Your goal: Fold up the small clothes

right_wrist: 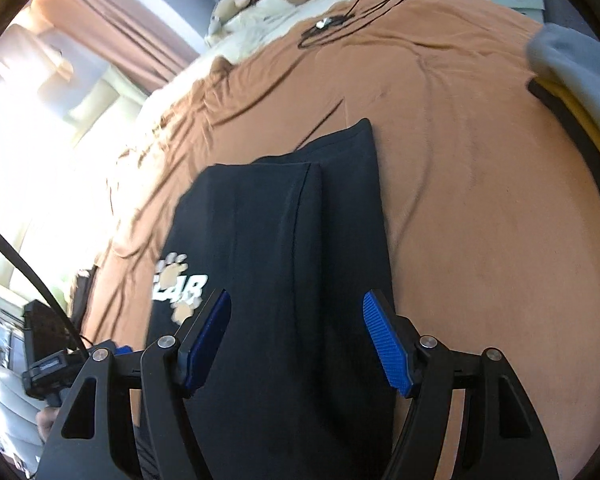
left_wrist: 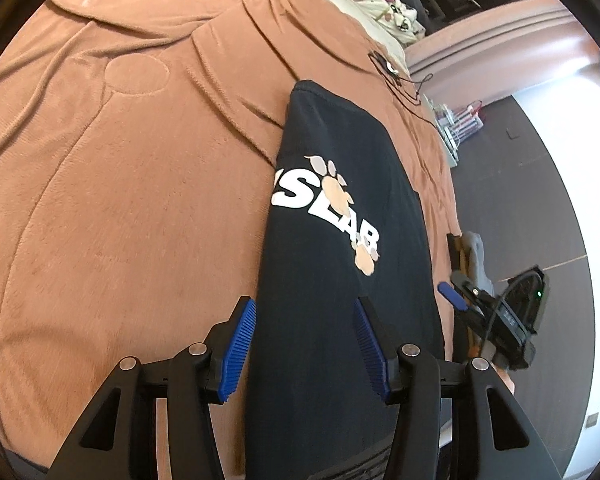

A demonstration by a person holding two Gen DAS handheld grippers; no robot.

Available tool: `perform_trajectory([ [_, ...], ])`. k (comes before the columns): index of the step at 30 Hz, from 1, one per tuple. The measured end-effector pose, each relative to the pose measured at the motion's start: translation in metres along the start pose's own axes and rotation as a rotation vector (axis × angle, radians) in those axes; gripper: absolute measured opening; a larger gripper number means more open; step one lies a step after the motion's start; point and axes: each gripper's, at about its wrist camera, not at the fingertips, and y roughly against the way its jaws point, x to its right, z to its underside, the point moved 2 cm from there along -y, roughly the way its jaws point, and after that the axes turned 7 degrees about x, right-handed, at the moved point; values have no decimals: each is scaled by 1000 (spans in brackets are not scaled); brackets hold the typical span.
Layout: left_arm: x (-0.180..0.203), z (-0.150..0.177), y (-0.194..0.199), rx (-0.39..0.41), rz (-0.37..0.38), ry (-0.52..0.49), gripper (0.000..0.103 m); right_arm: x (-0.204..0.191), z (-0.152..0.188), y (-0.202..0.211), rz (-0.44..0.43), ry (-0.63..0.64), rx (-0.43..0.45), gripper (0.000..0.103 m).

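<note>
Shirt [left_wrist: 340,216] lying folded into a long dark strip on the brown blanket [left_wrist: 120,200], left claw [left_wrist: 304,344] gaping open over its near end, right claw [right_wrist: 296,344] also spread wide, gripping nothing, grey garment [right_wrist: 572,64] sitting far right.

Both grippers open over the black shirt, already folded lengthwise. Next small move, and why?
Probably lower both and pinch the near hem. The left gripper and right gripper are open and hold nothing, and the black shirt lies as a long strip on the brown blanket, still needing a crosswise fold.
</note>
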Motion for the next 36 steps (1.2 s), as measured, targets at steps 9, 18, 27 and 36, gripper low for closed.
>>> perform_trajectory([
  [9,-15,-11,-6,22,-9,48,53,-12,-35,-63,35,85,-86,67],
  [18,-20,-4,-16,5,-13,57,53,-4,-53,-82,44,73,-87,16],
  [27,-21,-3,-11,20,-3,67,53,-38,-51,-55,-35,194,-23,2],
  [36,-26,-1,13,53,7,81,53,-80,-29,-32,-89,298,-15,1],
])
